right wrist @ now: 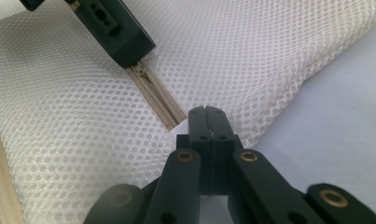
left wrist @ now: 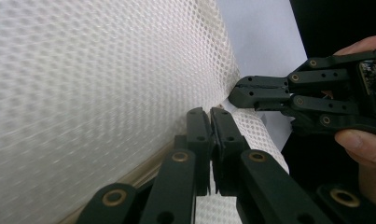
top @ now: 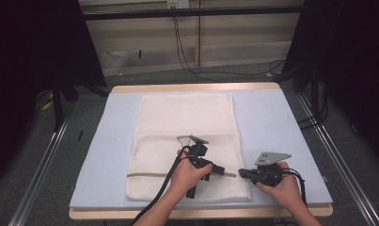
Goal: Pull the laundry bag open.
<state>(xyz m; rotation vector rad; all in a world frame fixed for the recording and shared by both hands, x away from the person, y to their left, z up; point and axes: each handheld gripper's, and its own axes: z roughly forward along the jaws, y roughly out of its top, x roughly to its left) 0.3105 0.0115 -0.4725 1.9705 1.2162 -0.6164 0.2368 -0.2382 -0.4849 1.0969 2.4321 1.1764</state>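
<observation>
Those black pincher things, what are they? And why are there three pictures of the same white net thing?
A person holds a black pinching tool in each hand: the left gripper and the right gripper. One picture comes from a camera high above the table. The other two come from small cameras riding on each tool, so you look along its jaws.

On the table lies a white mesh bag with a zipper near its front edge. The left gripper is pinched shut at the zipper, probably on its pull, though the jaws hide it. The right gripper is shut on the bag's edge beside the zipper's end, holding it steady.
</observation>
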